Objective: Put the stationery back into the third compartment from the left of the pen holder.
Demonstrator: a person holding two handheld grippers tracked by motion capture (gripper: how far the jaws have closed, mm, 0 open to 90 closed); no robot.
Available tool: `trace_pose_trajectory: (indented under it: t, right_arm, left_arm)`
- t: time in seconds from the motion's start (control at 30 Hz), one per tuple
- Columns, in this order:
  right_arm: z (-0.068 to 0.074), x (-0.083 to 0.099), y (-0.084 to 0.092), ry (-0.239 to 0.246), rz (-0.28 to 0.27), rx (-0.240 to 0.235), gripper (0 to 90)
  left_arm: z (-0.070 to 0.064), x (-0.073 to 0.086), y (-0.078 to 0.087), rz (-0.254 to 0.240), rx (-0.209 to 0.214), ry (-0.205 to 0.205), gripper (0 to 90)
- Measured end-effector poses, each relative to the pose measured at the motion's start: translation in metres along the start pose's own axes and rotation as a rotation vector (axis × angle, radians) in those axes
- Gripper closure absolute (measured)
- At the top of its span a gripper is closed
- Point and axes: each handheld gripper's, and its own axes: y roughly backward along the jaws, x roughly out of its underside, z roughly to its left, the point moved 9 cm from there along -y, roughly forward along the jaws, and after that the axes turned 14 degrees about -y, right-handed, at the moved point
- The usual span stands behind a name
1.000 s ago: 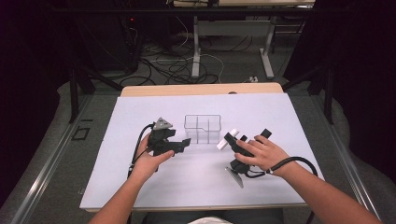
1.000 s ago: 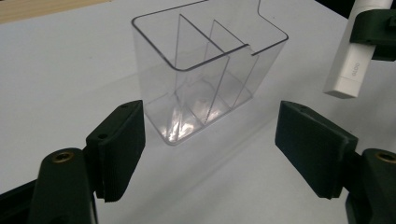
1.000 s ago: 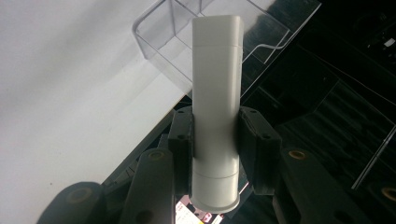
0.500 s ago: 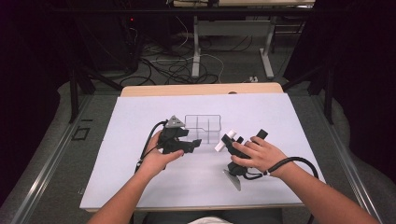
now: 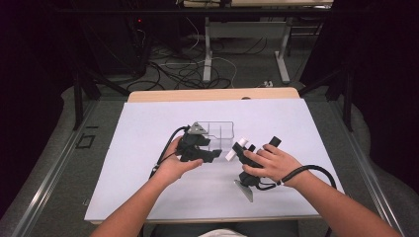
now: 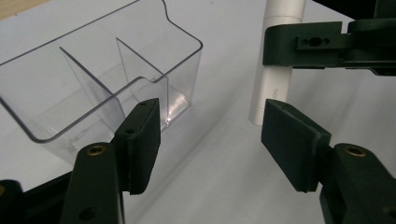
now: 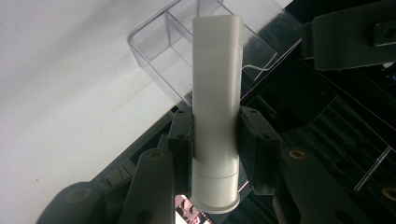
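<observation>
- White tube [image 7: 217, 112] stands clamped between the jaws of the right hand-held gripper [image 5: 247, 150], which is closed on its lower half; it sits just to the right of the clear divided bin [image 5: 218, 133], close to the bin but not in it.
- The left hand-held gripper [image 5: 210, 154] hovers just in front of the bin, between the bin and the tube. Its jaws have just been closing yet stand part open, with nothing between them; in the left gripper view the tube [image 6: 275, 70] is beyond its right pad, apart from it.
- I'd judge this to be a handover or a two-handed job on the tube: the left hand-held gripper is lining up on the tube's free end while the right one holds it steady.
- The next move seems to call for the left hand-held gripper to shift toward the tube so that it lies between the pads, then close squarely without knocking the bin's wall.
- The bin's compartments [image 6: 93, 79] look empty, though clear plastic and glare make that hard to confirm.
- The small mark on the tube is too small to read.
- From above, the person's right hand [image 5: 274, 163] covers much of that gripper, and the tube's [image 5: 236, 148] lower end is hidden there.
- The white surface [image 5: 148, 128] carries nothing else that I can pick out.
</observation>
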Motion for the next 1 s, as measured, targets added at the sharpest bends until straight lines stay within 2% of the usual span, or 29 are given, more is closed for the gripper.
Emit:
trace_pose_trajectory:
  t: [0.07, 0.1, 0.13, 0.17, 0.37, 0.6, 0.67, 0.7, 0.8, 1.0]
  right_arm:
    - [0.0, 0.0, 0.0, -0.004, 0.0, -0.001, 67.4]
    - [-0.002, -0.002, -0.001, 0.005, -0.012, 0.003, 67.4]
    - [-0.002, -0.002, -0.001, -0.001, -0.014, 0.003, 67.4]
    - [-0.002, -0.002, 0.0, -0.005, -0.012, 0.003, 67.4]
    - [-0.006, -0.004, 0.0, -0.001, -0.011, 0.004, 67.4]
    - [-0.007, -0.008, -0.001, 0.011, -0.017, 0.002, 67.4]
    - [-0.007, -0.009, -0.001, 0.019, -0.017, 0.002, 67.4]
    - [-0.005, -0.01, -0.002, -0.009, -0.025, -0.005, 67.4]
    - [-0.005, -0.011, -0.003, -0.019, -0.035, 0.001, 67.4]
    - [-0.005, -0.013, -0.004, -0.01, -0.034, -0.003, 67.4]
  left_arm:
    - [-0.003, -0.001, -0.002, 0.009, 0.012, 0.001, 39.6]
    - [-0.003, -0.002, -0.003, 0.014, 0.013, -0.013, 40.1]
    - [-0.005, -0.002, -0.004, 0.02, 0.019, -0.008, 40.5]
    - [-0.005, -0.003, -0.006, 0.019, 0.021, -0.023, 40.6]
    - [-0.01, -0.003, -0.014, 0.062, 0.047, -0.047, 42.0]
    - [-0.016, -0.007, -0.02, 0.071, 0.082, -0.006, 45.2]
    - [-0.018, -0.009, -0.02, 0.076, 0.091, -0.015, 46.7]
    - [-0.02, -0.009, -0.022, 0.075, 0.096, -0.015, 47.6]
    - [-0.022, -0.009, -0.023, 0.096, 0.102, -0.021, 50.0]
    - [-0.027, -0.009, -0.025, 0.14, 0.122, -0.021, 56.6]
